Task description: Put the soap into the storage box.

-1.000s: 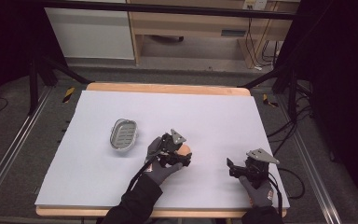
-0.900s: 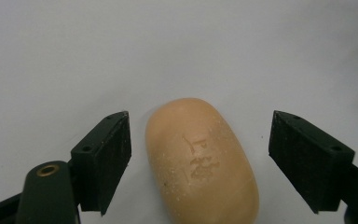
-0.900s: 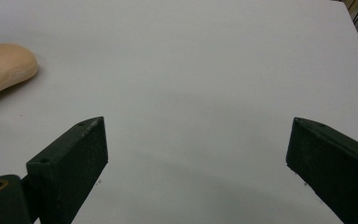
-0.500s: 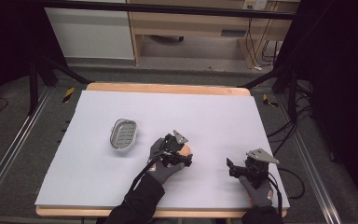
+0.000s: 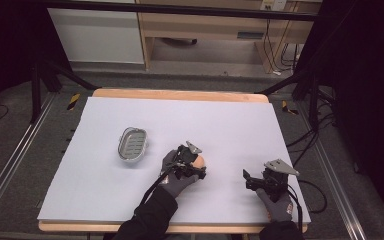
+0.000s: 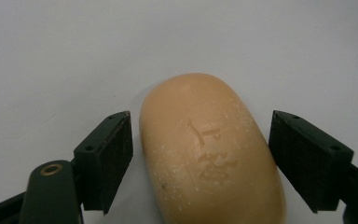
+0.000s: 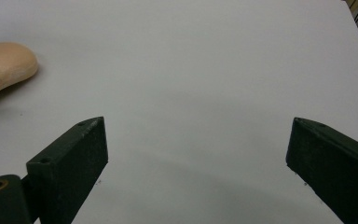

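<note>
A tan oval soap bar (image 6: 205, 154) with a stamped mark lies flat on the white table sheet (image 5: 230, 120). My left gripper (image 6: 199, 140) is open and straddles it, with a narrow gap between each jaw and the soap's sides. From the high view the soap (image 5: 199, 161) peeks out just past the left gripper (image 5: 194, 164) near the table's middle front. My right gripper (image 5: 248, 181) rests near the front right, open, with nothing between its jaws (image 7: 196, 140). The soap (image 7: 7, 63) lies off to its left.
A grey oval soap dish (image 5: 131, 144) with a ribbed floor stands to the left of the left hand. The table's wooden edge (image 5: 180, 94) runs along the back. Cables trail over the right side of the table (image 5: 310, 185).
The left hand has edged slightly to the right around the soap. The right gripper and the soap dish have not moved.
</note>
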Tool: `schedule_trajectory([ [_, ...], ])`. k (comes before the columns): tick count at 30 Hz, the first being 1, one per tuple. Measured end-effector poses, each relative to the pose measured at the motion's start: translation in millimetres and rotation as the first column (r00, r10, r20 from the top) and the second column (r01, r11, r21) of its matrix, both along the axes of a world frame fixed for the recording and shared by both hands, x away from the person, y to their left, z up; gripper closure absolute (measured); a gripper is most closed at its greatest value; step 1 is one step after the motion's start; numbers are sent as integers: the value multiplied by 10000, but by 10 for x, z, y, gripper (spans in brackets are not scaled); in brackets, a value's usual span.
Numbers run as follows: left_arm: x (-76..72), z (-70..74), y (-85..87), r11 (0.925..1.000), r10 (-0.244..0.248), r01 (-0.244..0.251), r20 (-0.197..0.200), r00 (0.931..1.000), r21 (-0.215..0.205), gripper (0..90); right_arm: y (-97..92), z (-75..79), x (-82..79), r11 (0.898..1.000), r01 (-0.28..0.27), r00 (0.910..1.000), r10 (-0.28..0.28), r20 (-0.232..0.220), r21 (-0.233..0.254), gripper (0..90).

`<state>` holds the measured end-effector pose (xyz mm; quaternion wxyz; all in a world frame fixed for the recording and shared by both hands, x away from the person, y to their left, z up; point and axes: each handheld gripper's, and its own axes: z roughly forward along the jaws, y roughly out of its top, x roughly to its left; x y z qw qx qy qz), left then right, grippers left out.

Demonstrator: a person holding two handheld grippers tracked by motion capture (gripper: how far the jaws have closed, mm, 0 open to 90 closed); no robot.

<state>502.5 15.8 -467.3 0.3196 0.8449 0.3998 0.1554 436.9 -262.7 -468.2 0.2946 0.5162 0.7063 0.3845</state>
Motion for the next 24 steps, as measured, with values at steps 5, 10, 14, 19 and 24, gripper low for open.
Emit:
schedule_trajectory([
  [5, -4, -28, -19, 10000, 1, -1, -117, 9999, 53, 225, 2, 0, 0, 10000, -9, 10000, 9, -9, 4, 56],
  [10, 1, -53, -2, 10000, 20, -22, -294, 9996, -50, 231, 2, -4, 3, 10000, -15, 10000, 15, -36, -29, 56],
  [14, 0, -54, 1, 10000, 23, -24, -392, 9992, -23, 240, 4, -4, 3, 10000, -25, 10000, 25, -54, -9, 56],
  [19, -1, -40, 18, 9997, -169, 176, -462, 9988, 154, 277, -1, -3, 4, 10000, -17, 10000, 17, -49, -15, 56],
  [24, 14, -31, 29, 9994, -289, 299, -564, 9980, 180, 286, 3, -5, 5, 10000, -7, 10000, 7, -89, 4, 56],
])
